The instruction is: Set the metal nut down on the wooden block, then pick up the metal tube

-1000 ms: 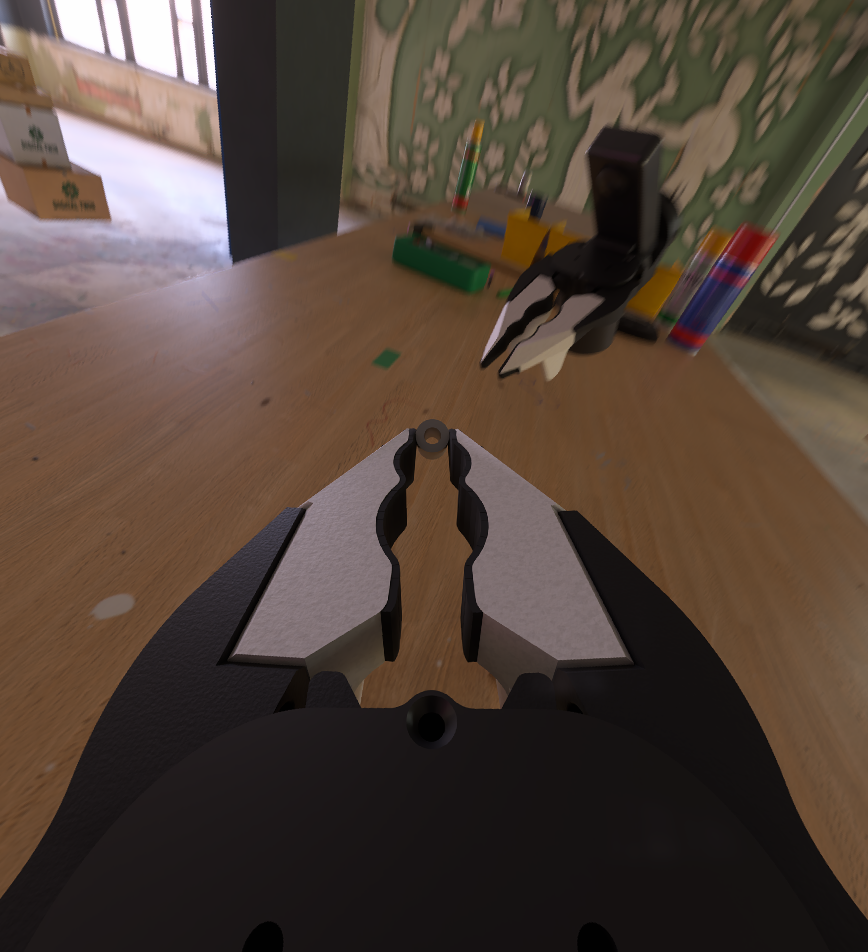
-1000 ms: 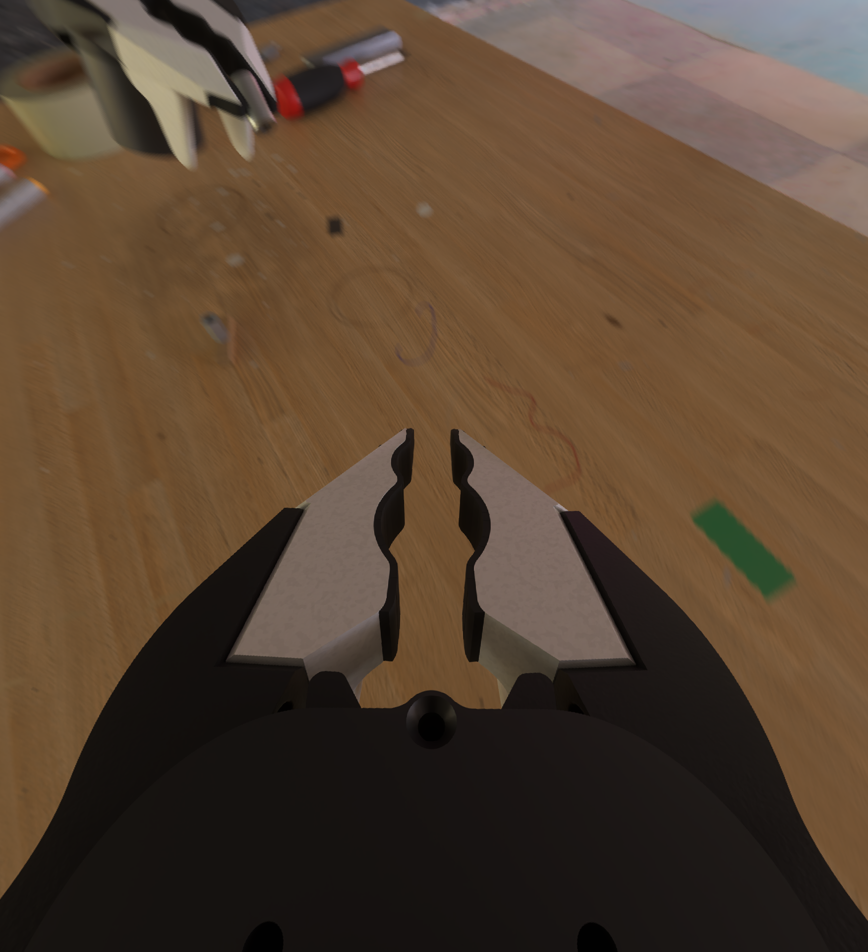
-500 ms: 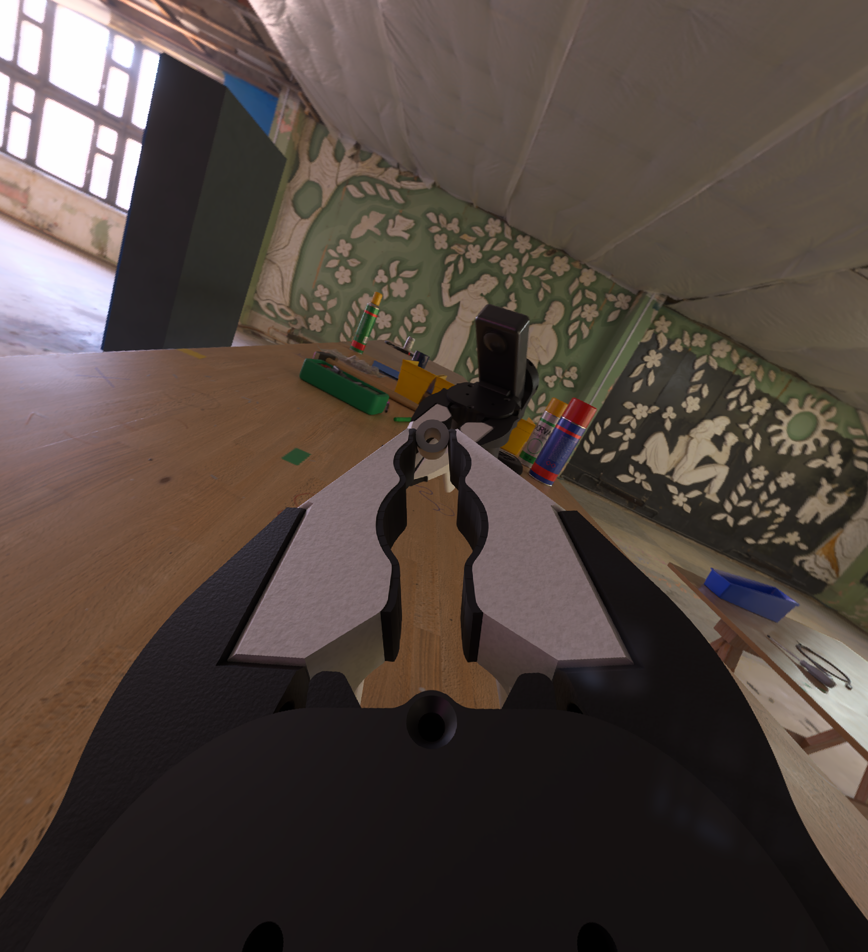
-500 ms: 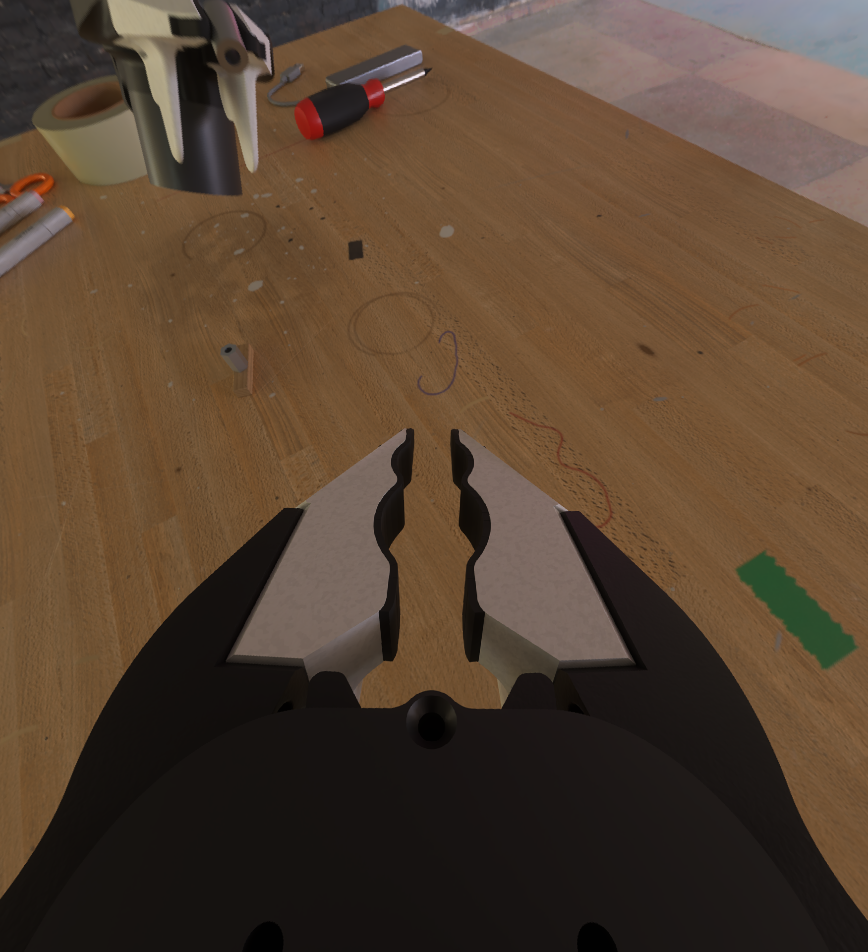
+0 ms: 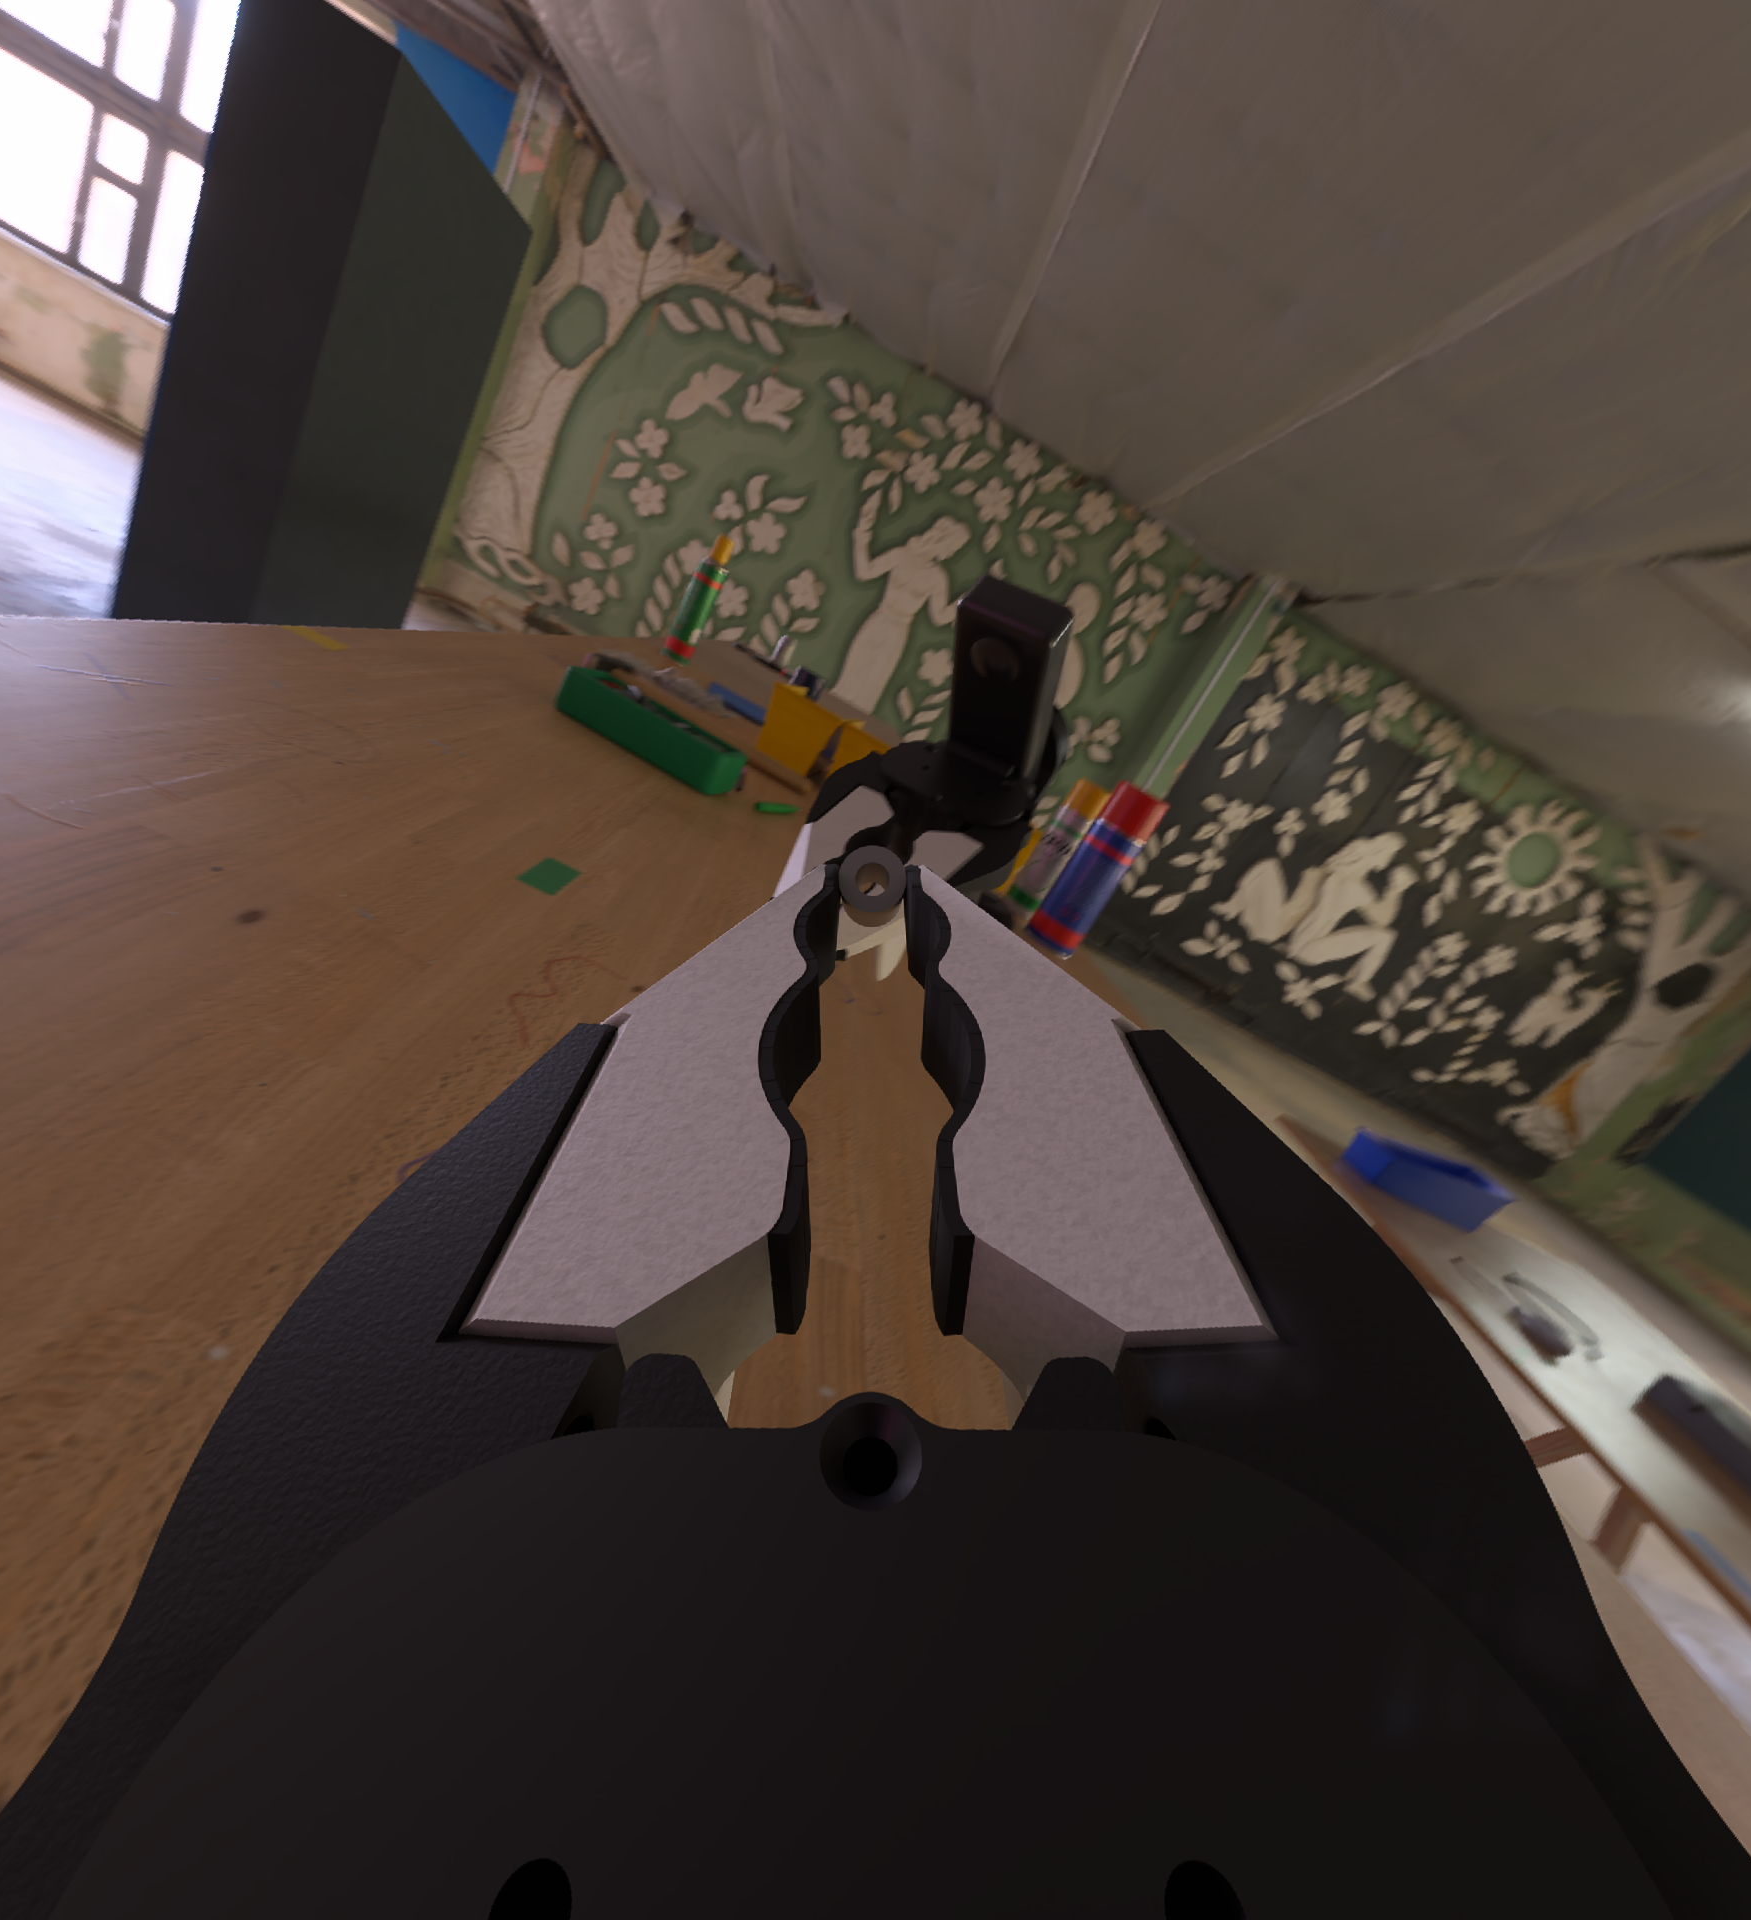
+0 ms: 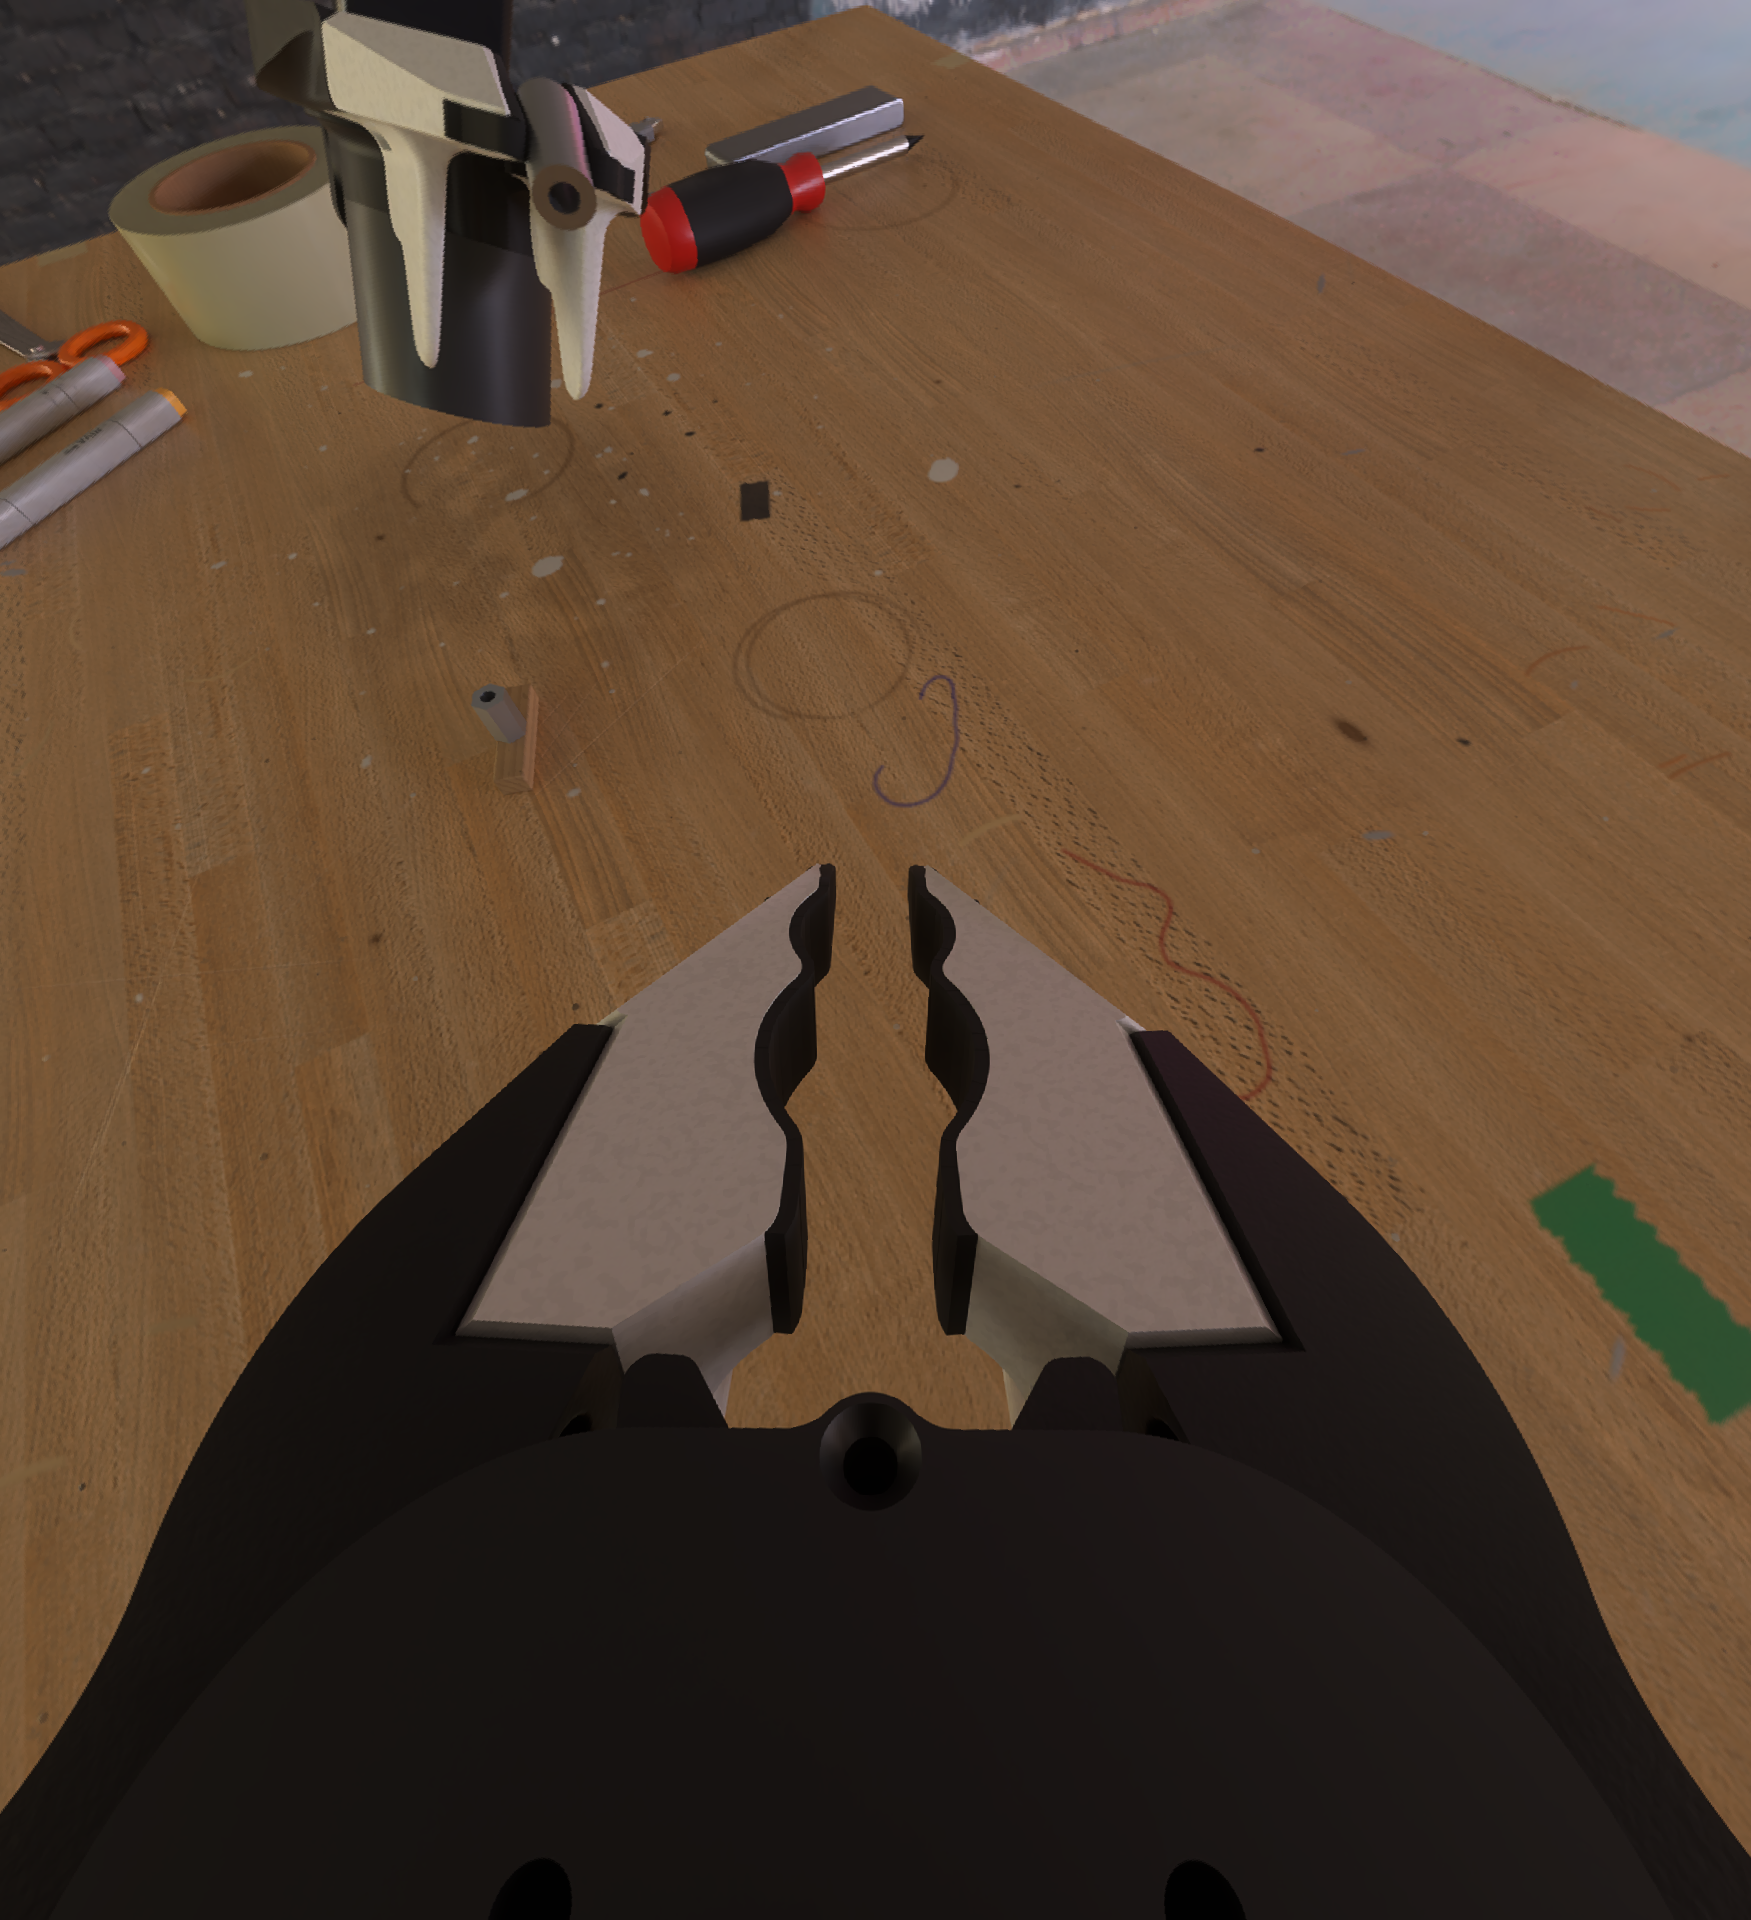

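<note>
My left gripper point(image 5: 871, 891) is shut on the small grey metal nut point(image 5: 871, 883), held at its fingertips above the wooden table point(image 5: 227, 987). In the right wrist view the nut point(image 6: 564, 197) shows in that gripper high at the far left. The short grey metal tube point(image 6: 495, 712) stands on the table beside a small thin wooden block point(image 6: 528, 740); whether they touch I cannot tell. My right gripper point(image 6: 871, 883) is empty, its fingers a narrow gap apart, hovering nearer than the tube and to its right. Its black body point(image 5: 1001, 696) shows behind the nut.
At the far end are a tape roll point(image 6: 227, 239), a red-and-black screwdriver point(image 6: 746, 208), a metal bar point(image 6: 809, 125), markers point(image 6: 50, 457) and scissors point(image 6: 50, 353). A green tape strip point(image 6: 1660, 1288) lies at the right. A green box point(image 5: 642, 727) and spray cans point(image 5: 1099, 873) stand behind the right gripper.
My left gripper has tilted up from the table with the nut still in it. My right gripper has drawn back, so the tube and block came into its view.
</note>
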